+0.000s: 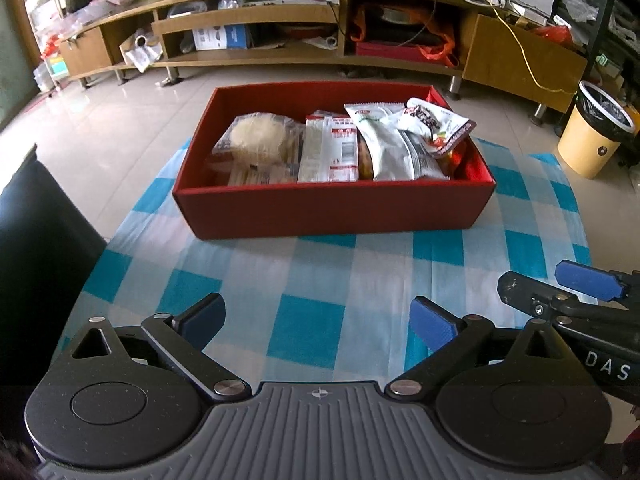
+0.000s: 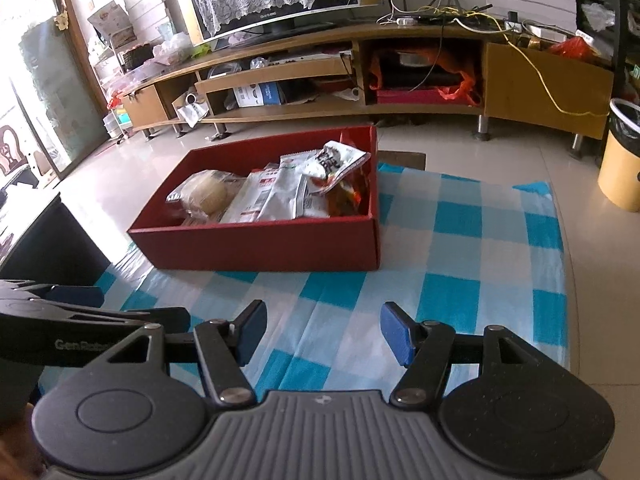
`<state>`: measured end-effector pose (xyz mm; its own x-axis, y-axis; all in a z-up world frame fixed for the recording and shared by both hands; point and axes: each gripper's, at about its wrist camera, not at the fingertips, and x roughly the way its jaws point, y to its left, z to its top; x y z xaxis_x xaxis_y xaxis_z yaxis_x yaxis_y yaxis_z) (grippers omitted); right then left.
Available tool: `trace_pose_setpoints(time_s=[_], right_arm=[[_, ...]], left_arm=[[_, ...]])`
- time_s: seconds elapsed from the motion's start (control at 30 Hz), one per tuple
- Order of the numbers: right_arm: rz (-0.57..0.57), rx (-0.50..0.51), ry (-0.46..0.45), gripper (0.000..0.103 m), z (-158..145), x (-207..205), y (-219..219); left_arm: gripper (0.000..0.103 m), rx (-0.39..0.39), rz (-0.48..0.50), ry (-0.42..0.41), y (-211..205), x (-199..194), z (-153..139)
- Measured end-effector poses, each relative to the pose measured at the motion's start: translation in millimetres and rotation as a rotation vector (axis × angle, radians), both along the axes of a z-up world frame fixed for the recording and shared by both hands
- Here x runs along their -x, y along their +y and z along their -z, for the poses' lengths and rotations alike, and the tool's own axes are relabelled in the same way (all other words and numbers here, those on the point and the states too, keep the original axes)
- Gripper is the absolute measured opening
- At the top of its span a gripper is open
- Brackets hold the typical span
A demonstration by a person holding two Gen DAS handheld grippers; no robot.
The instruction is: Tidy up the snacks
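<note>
A red box [image 1: 332, 210] stands on the blue-and-white checked cloth [image 1: 312, 280]. It holds several snack packs: a clear pack of round pale cakes [image 1: 258, 138] at the left, white and silver packets [image 1: 384, 148] in the middle, and a dark-printed packet [image 1: 436, 122] on top at the right. The box also shows in the right wrist view [image 2: 260, 244]. My left gripper [image 1: 316, 320] is open and empty, low over the cloth in front of the box. My right gripper [image 2: 324, 332] is open and empty, beside the left one; one of its fingers [image 1: 588, 280] shows at the right of the left wrist view.
A long wooden TV cabinet [image 1: 320, 32] runs along the far wall across a tiled floor. A yellow bin [image 1: 592, 136] with a black liner stands at the right. A dark seat [image 1: 36, 248] lies left of the table. The cloth's right edge [image 2: 560, 280] is close.
</note>
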<state>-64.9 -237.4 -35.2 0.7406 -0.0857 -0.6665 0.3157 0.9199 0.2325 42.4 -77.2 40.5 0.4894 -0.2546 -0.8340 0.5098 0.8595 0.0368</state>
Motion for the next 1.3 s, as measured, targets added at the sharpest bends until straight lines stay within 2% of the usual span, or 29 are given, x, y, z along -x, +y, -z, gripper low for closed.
trace_pose_setpoints(time_s=[0.53, 1.3], right_arm=[[-0.016, -0.037, 0.037, 0.062, 12.5, 26.7, 23.3], [-0.019, -0.046, 0.048, 0.062, 17.3, 26.4, 23.9]], left_arm=[[0.1, -0.052, 0.017, 0.014, 20.1, 29.4, 13.4], [0.098, -0.067, 0.022, 0.0, 19.8, 32.3, 15.2]])
